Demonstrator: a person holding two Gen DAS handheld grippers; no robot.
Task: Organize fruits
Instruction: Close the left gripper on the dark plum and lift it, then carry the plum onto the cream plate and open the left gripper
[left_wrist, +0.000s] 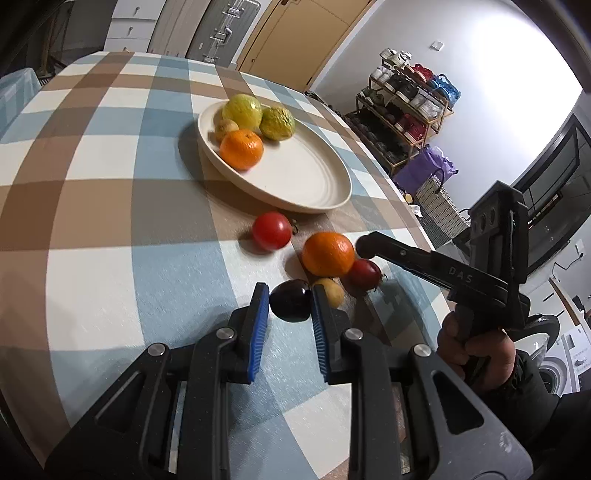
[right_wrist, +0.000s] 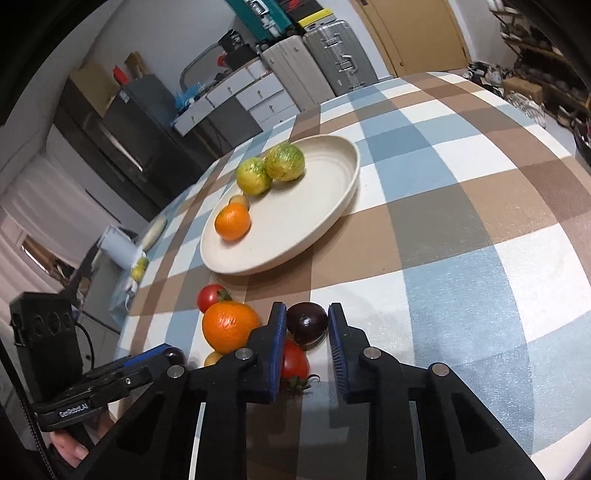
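Both claws, left (left_wrist: 286, 301) and right (right_wrist: 306, 325), spread around dark purple plums (left_wrist: 290, 301), ungripped; four fruits fill the cream plate (left_wrist: 314, 184) at twelve o'clock, six remain on the checked tabletop (left_wrist: 110, 221).

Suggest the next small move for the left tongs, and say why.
Probably close the left tongs on the dark purple round fruit. The fruit sits on the checked tablecloth between the open blue pads, near their tips, so a squeeze should grip it. The round cream plate beyond already holds four fruits and has bare space for more.
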